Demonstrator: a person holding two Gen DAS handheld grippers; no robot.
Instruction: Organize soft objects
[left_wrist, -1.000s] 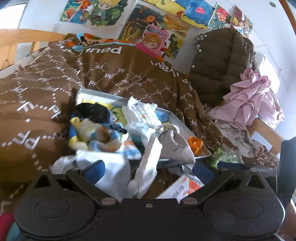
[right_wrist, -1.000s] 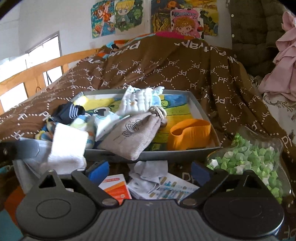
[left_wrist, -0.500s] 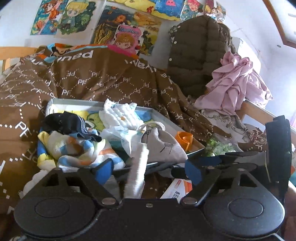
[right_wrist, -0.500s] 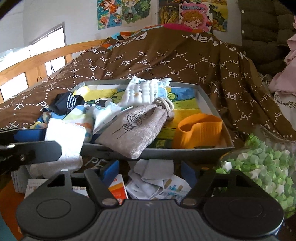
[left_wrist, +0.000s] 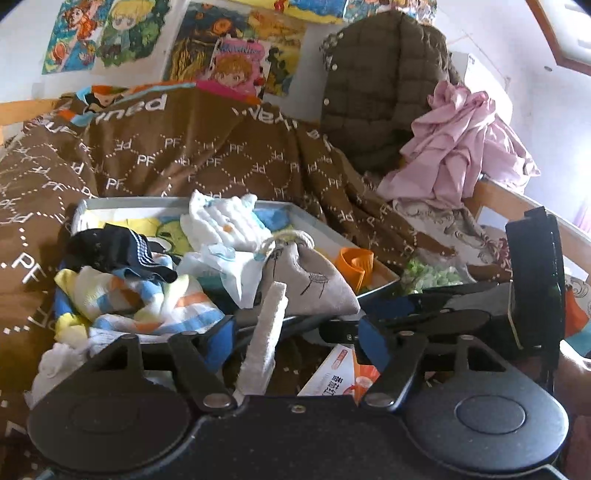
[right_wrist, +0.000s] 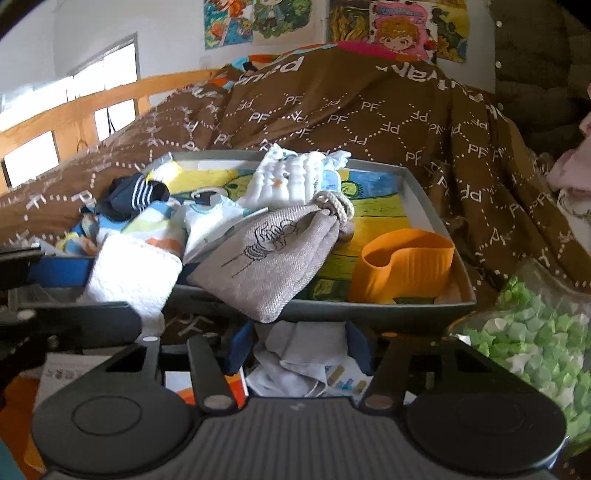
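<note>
Soft cloths are what we sort: a white cloth stands on edge between our left gripper's fingers, and a grey rag lies between our right gripper's fingers, just short of the tray. Both jaws have just been closing, each around its cloth. Whether the pads already press, we cannot tell. The rag's near end is hidden under the gripper body.
</note>
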